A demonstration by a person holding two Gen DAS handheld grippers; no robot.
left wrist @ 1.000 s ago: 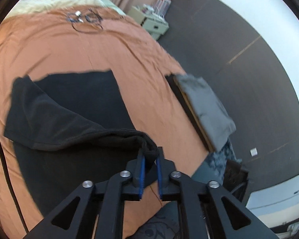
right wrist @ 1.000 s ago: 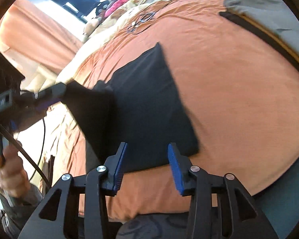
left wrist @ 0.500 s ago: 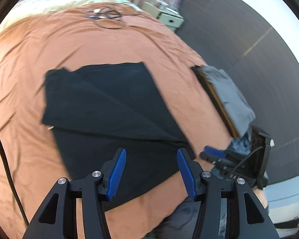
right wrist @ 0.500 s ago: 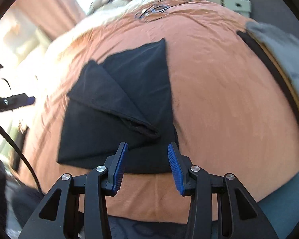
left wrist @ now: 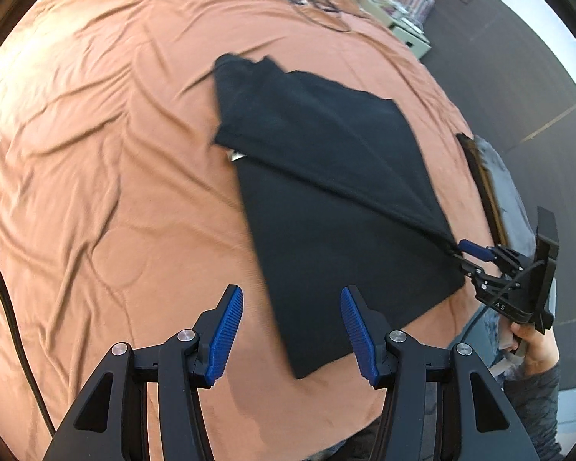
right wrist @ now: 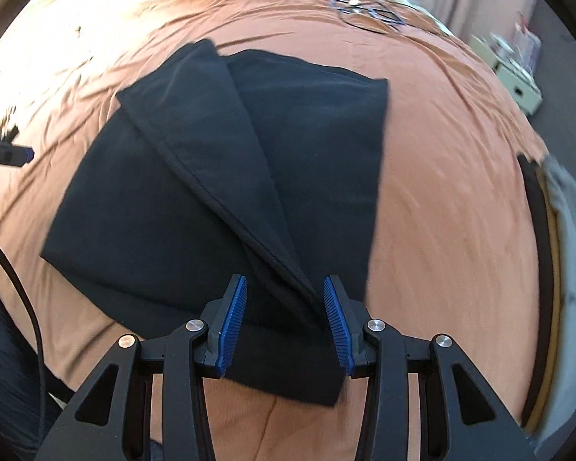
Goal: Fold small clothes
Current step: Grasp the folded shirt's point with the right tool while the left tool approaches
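The right gripper (right wrist: pixel 284 315) has its jaws parted with the tip of a folded flap of the black garment (right wrist: pixel 196 207) lying between the blue pads (right wrist: pixel 232 319); the pads stand clear of the cloth on both sides, so it holds nothing. Placing it there looks meant to take that corner for the next fold. It sits low, close over the cloth, pointing toward 12 o'clock.

The left gripper (left wrist: pixel 292 330) is wide open and empty, above the garment's (left wrist: pixel 326 207) near edge at 6 o'clock of its view, higher off the bed. In that view the right tool's fingers appear at 3 o'clock, at the flap tip.

The garment lies flat on the orange bedspread (right wrist: pixel 441 146), 1 diagonal flap already folded across it. Cables (right wrist: pixel 368 11) lie at 1 o'clock, well apart.
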